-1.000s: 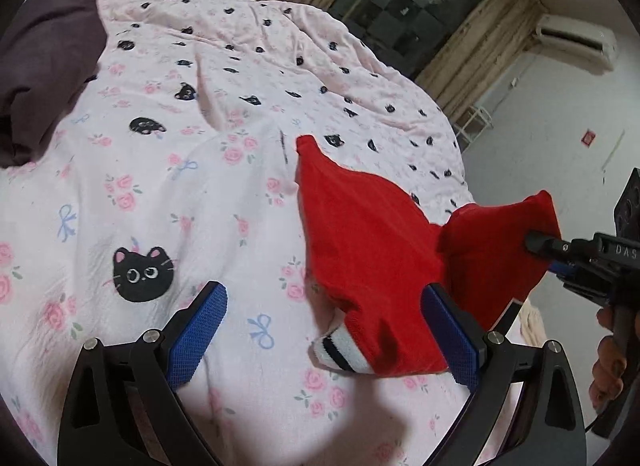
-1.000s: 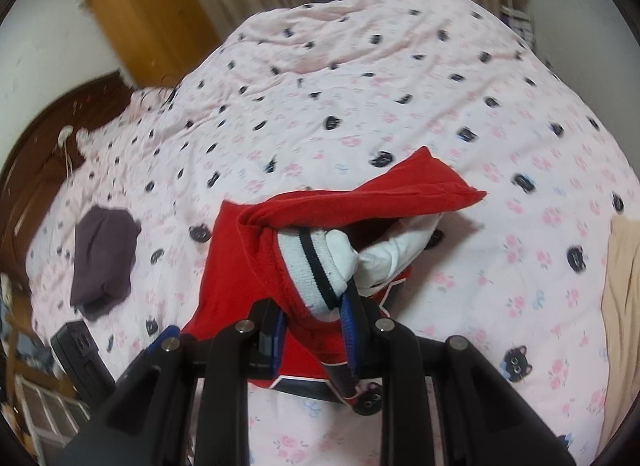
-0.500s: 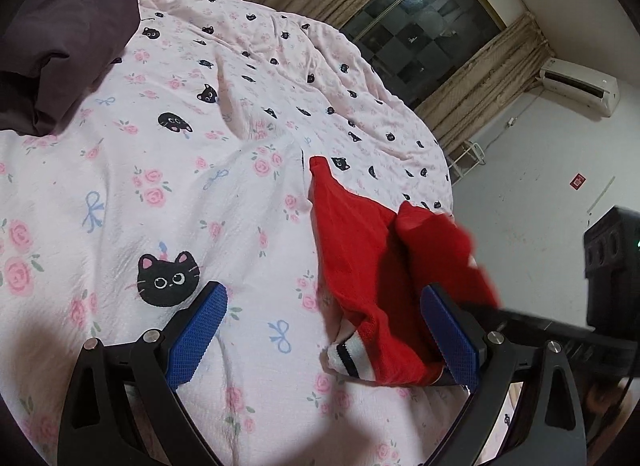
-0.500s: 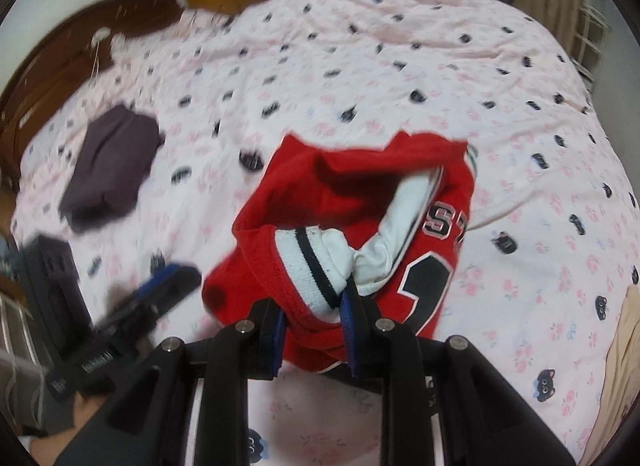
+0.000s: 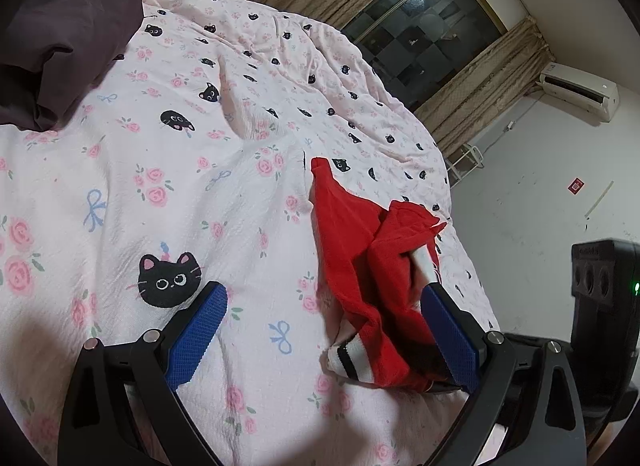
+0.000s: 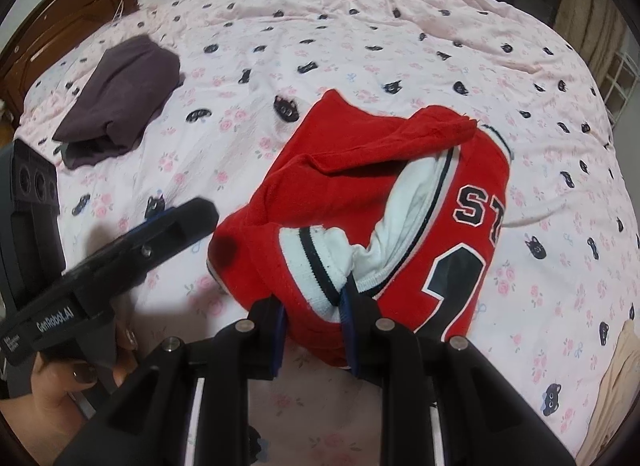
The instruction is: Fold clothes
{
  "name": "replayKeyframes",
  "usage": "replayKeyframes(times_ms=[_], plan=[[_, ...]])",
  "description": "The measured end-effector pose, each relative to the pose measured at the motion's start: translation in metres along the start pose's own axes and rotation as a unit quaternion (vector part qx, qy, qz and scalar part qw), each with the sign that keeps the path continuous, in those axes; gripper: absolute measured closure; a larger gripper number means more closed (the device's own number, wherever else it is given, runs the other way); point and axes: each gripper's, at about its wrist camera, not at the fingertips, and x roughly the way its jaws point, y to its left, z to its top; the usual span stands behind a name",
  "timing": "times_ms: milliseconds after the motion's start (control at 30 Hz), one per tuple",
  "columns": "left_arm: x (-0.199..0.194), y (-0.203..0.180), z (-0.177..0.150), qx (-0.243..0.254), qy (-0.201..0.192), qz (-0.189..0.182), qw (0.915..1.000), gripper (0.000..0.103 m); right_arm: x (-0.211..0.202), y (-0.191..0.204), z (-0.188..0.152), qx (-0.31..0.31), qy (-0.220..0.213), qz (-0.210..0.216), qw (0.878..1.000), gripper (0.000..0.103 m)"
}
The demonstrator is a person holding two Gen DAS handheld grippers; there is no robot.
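Right tool (image 6: 314,308) pinching red jersey (image 6: 360,169) | left tool (image 5: 324,330) spread — dark garment (image 6: 120,93) apart

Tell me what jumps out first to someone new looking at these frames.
The red jersey, half folded mid-bed with black lettering and white lining showing, its striped cuff pinched in the right gripper. Next, the pink cat-print bedspread under everything, with a folded dark purple garment near the headboard. The left gripper hangs open beside the jersey.

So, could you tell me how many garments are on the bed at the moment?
2: a red jersey mid-bed, clamped in the right gripper, and a folded dark garment towards the headboard. Beige fabric at the edge is unclear.
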Motion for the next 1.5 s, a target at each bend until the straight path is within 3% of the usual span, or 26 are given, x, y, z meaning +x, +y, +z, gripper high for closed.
replayKeyframes(times_ms=[133,200,300,700,967,1100,1300,1500], plan=[[0.001,0.0,0.0,0.0,0.001,0.002,1.0,0.007,0.004,0.009,-0.006,-0.027,0.005,0.006,1.0,0.075],[0.002,-0.001,0.0,0.003,0.004,0.007,1.0,0.007,0.002,0.011,-0.007,-0.034,0.003,0.014,0.999,0.063],[0.004,-0.002,-0.001,0.007,0.009,0.015,0.9998,0.007,-0.001,0.014,-0.009,-0.043,-0.001,0.026,0.999,0.055],[0.007,-0.007,-0.003,0.021,0.017,0.024,0.9993,0.005,-0.029,0.012,-0.017,-0.069,-0.015,0.106,0.992,0.054],[0.022,-0.022,-0.007,0.062,0.048,0.078,0.9939,0.001,-0.054,-0.037,0.004,0.006,-0.048,0.128,0.991,0.055],[0.023,-0.021,-0.008,0.062,0.049,0.08,0.9937,0.001,-0.051,-0.061,0.033,0.047,-0.054,0.128,0.989,0.055],[0.021,-0.018,-0.007,0.057,0.047,0.07,0.9948,0.001,-0.008,-0.104,0.073,0.138,-0.017,0.124,0.982,0.056],[0.016,-0.013,-0.006,0.046,0.041,0.044,0.9971,0.001,0.039,-0.139,0.082,0.234,0.03,0.138,0.962,0.057]])
